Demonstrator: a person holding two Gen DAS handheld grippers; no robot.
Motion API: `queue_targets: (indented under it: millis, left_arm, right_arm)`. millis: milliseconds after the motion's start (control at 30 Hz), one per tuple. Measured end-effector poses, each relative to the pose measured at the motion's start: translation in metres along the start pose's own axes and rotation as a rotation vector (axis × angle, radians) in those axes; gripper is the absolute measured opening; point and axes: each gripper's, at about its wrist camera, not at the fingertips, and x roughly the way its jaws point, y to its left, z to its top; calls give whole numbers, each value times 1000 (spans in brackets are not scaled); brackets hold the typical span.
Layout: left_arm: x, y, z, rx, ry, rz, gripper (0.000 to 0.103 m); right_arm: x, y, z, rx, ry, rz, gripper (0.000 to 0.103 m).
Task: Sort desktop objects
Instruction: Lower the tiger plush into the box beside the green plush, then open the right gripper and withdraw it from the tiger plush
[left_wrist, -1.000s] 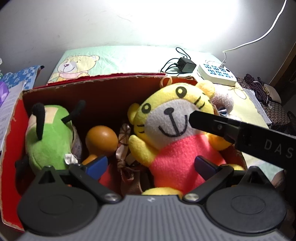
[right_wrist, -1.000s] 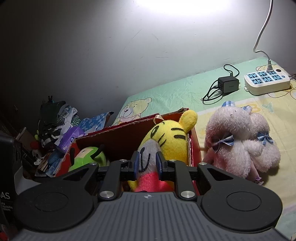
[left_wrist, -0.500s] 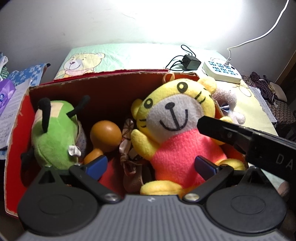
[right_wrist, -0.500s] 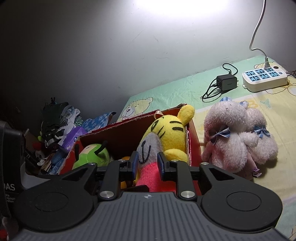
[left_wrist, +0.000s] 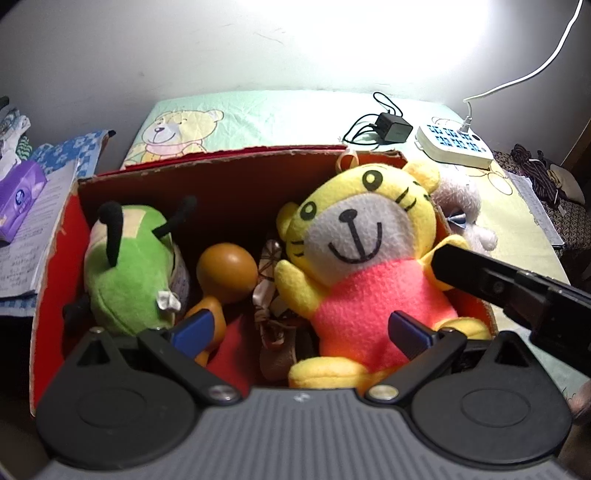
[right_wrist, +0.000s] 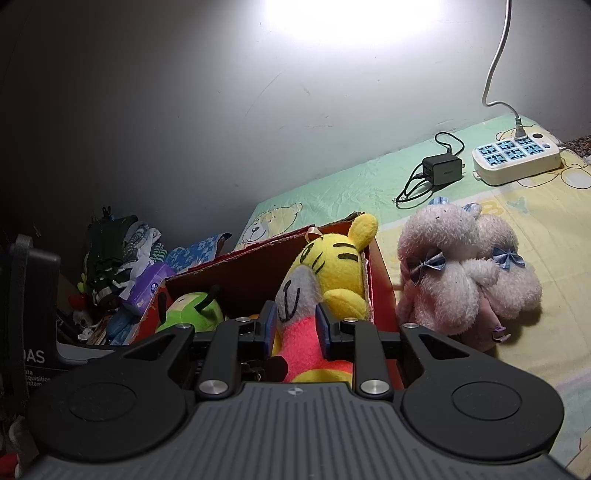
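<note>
A red cardboard box (left_wrist: 229, 158) holds a green plush (left_wrist: 129, 266), an orange gourd-shaped toy (left_wrist: 227, 271) and a yellow tiger plush (left_wrist: 365, 258) in a pink shirt. My left gripper (left_wrist: 301, 328) hangs open over the box's near side, with nothing between its fingers. The black body of the right gripper (left_wrist: 517, 291) crosses the tiger's right arm. In the right wrist view my right gripper (right_wrist: 294, 326) is narrowly open above the tiger plush (right_wrist: 332, 273) and is not pinching it. A pale pink plush pair (right_wrist: 465, 273) lies on the sheet right of the box (right_wrist: 266, 251).
A white power strip (right_wrist: 517, 158) and a black charger (right_wrist: 441, 170) lie near the wall at the back right. A purple tissue pack (left_wrist: 20, 195), papers (left_wrist: 29, 236) and piled clutter (right_wrist: 110, 266) sit left of the box. Dark cloth (left_wrist: 535, 177) lies far right.
The right gripper's fingers have spread a little wider, and it has drawn back toward the right. The left gripper has pulled back slightly, staying open. The toys lie still.
</note>
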Motion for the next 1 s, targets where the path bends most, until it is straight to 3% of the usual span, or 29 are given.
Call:
queue_targets:
  millis: [200,533,1000]
  left_arm:
    - [0,0,-2,-4,7,11,100]
    - [-9,-14,1,6,-6,106,100]
    - [-31,-60,12,-29,-71,132,100]
  right_arm:
    - [-5,-1,-1,6,-10,-8,26]
    - [-11,-12,2,26,-1,44,29]
    - [-37,-63,27,37,2,127,32]
